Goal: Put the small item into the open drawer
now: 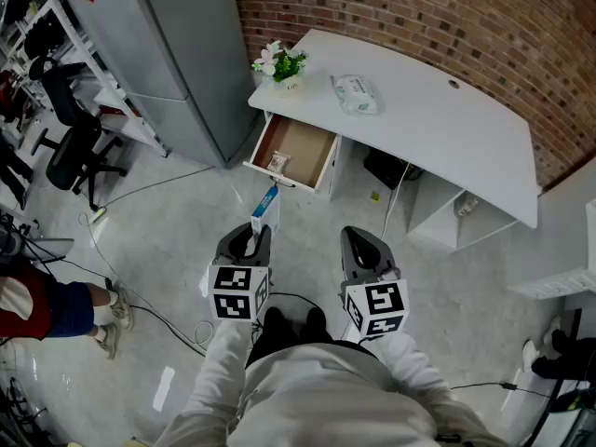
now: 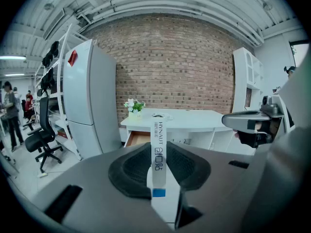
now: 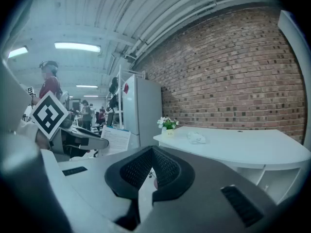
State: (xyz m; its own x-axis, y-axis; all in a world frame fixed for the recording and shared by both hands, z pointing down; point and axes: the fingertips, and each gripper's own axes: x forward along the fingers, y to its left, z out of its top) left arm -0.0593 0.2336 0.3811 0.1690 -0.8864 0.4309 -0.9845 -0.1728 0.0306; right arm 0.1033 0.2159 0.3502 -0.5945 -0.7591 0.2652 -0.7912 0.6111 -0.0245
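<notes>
Standing on a grey floor, a person faces a white desk [image 1: 438, 110] set against a brick wall [image 1: 419, 17] in the upper right of the head view. The left gripper [image 1: 263, 230] sits just left of centre in the lower half. Its jaws are partly closed and press on a slim white box with a blue stripe [image 1: 266, 207], which sticks out past the fingertips towards the desk. In the left gripper view the box [image 2: 158, 135] stands upright in the middle of the frame, clamped between the two dark pads [image 2: 131, 171]. It carries printed lettering along its narrow face.

The right gripper [image 1: 359, 237], just right of centre, has its jaws drawn together with the tips meeting. The right gripper view shows nothing between them.

The open drawer [image 1: 315, 147] juts out from the desk's left end, above and slightly right of the box and well apart from it. A small packet [image 1: 277, 163] already lies inside it near the front edge.

On the desktop a potted flower [image 1: 278, 63] stands at the left corner above the drawer, with a pack of wipes [image 1: 356, 93] to its right. A tall grey refrigerator [image 1: 177, 54] fills the upper left. Beyond it, a black office chair [image 1: 79, 152] stands at the left edge.
</notes>
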